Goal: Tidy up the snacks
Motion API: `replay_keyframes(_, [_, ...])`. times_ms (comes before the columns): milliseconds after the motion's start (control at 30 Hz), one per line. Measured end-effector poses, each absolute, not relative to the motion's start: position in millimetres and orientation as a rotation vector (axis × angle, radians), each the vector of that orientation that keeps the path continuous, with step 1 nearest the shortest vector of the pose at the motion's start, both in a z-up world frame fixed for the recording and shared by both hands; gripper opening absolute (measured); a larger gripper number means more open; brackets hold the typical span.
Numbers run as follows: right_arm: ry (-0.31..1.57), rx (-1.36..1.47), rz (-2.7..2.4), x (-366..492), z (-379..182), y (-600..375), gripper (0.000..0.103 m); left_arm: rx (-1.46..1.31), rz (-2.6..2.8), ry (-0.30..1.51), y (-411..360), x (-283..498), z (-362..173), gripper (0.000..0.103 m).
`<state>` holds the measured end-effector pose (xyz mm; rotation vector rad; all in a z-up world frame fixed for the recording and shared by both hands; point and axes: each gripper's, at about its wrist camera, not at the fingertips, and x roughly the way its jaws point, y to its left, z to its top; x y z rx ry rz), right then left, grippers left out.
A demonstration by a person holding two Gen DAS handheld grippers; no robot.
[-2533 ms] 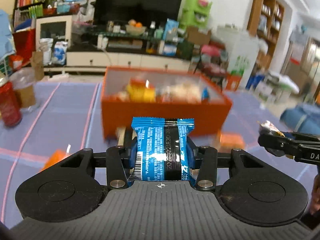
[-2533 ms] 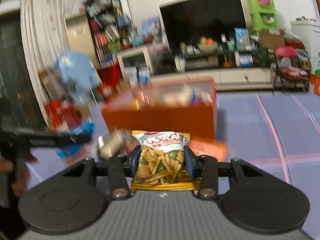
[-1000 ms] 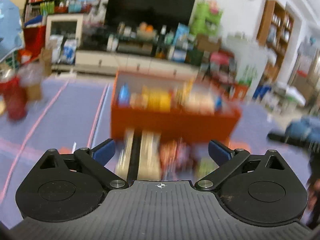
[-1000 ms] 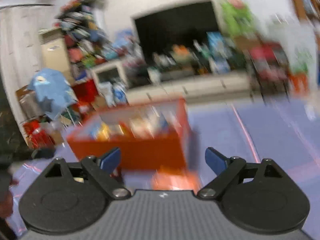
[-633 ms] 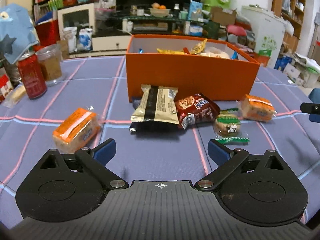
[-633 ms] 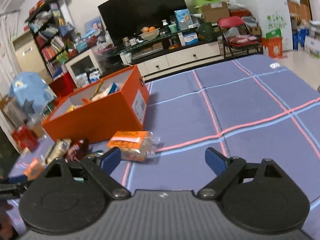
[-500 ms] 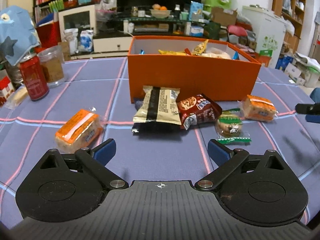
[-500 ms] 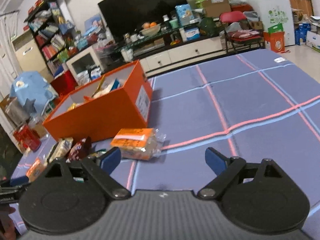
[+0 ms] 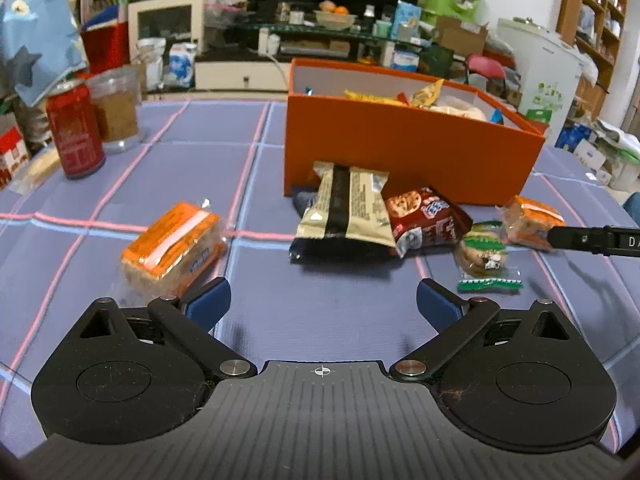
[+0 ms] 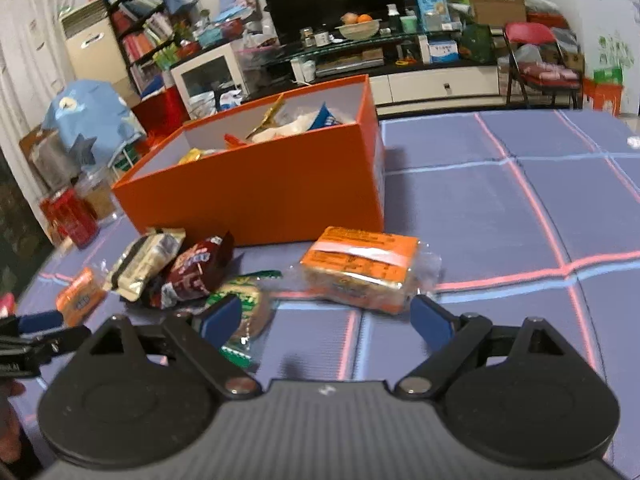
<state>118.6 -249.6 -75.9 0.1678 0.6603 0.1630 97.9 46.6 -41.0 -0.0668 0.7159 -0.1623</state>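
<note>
An orange box [image 9: 408,152] [image 10: 256,196] with several snacks inside stands on the blue checked tablecloth. In front of it lie a beige-and-black packet [image 9: 344,204] [image 10: 146,258], a dark red cookie packet [image 9: 424,218] [image 10: 196,266], a green-wrapped cookie [image 9: 482,256] [image 10: 244,304] and two orange-wrapped cakes, one on the left [image 9: 172,248] [image 10: 78,294] and one on the right [image 9: 528,222] [image 10: 360,266]. My left gripper [image 9: 322,304] is open and empty, just right of the left cake. My right gripper [image 10: 326,320] is open and empty, low in front of the right cake.
A red can [image 9: 74,130] and a clear jar of brown powder [image 9: 116,110] stand at the table's left. The right gripper's finger [image 9: 592,238] reaches in from the right edge of the left wrist view. Cluttered shelves and a television fill the background.
Both grippers held packets earlier and have let them go, standing open since. Both have sunk toward the table; the right one has swung left to face the right cake and the box.
</note>
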Motion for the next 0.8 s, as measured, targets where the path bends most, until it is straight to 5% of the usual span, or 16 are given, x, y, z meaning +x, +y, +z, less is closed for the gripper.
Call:
replay_keyframes(400, [0.644, 0.021, 0.137, 190.8, -76.2, -239.7, 0.092, -0.034, -0.227, 0.753, 32.2, 101.5, -51.0, 0.078])
replay_keyframes(600, [0.771, 0.066, 0.143, 190.5, -97.8, -246.4, 0.078, -0.076, -0.220, 0.778, 36.9, 106.2, -54.1, 0.078])
replay_keyframes(800, [0.788, 0.050, 0.116, 120.7, -99.8, -239.8, 0.093, -0.122, -0.217, 0.763, 44.9, 103.9, -49.7, 0.078])
